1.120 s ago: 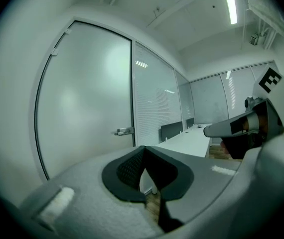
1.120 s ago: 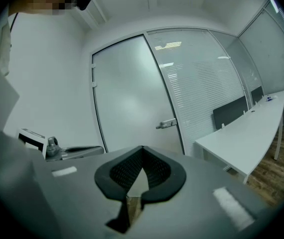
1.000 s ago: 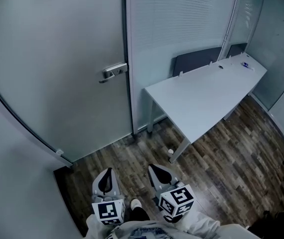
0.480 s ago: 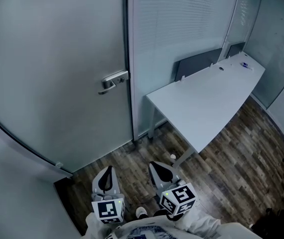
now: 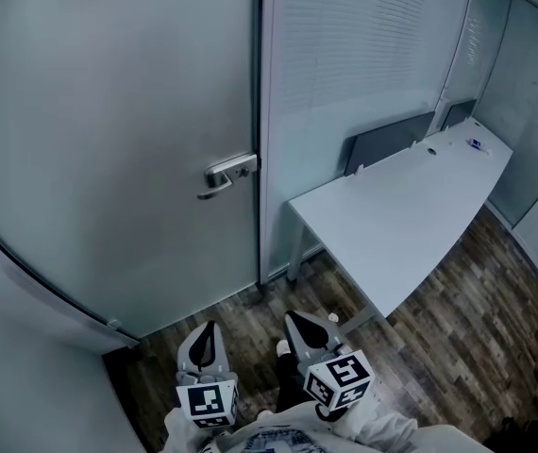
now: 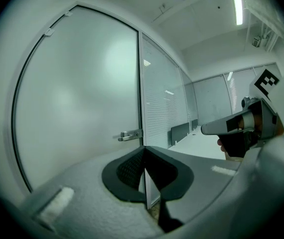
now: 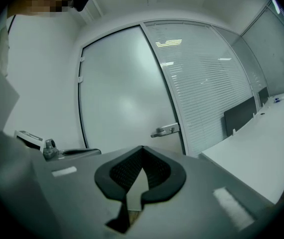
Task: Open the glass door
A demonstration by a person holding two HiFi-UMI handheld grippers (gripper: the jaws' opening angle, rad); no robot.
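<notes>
The glass door [image 5: 109,159] stood shut in its frame, left of the desk [image 5: 411,206], with the handle [image 5: 228,175] at its right edge untouched. The left gripper [image 5: 205,340] and the right gripper [image 5: 303,328] hung low, well apart from it, jaws closed on nothing. Reaching, pressing the handle and swinging the door all remained.

White desk [image 5: 401,215] on wood-plank floor [image 5: 467,319] beside slatted partition [image 5: 354,55]
</notes>
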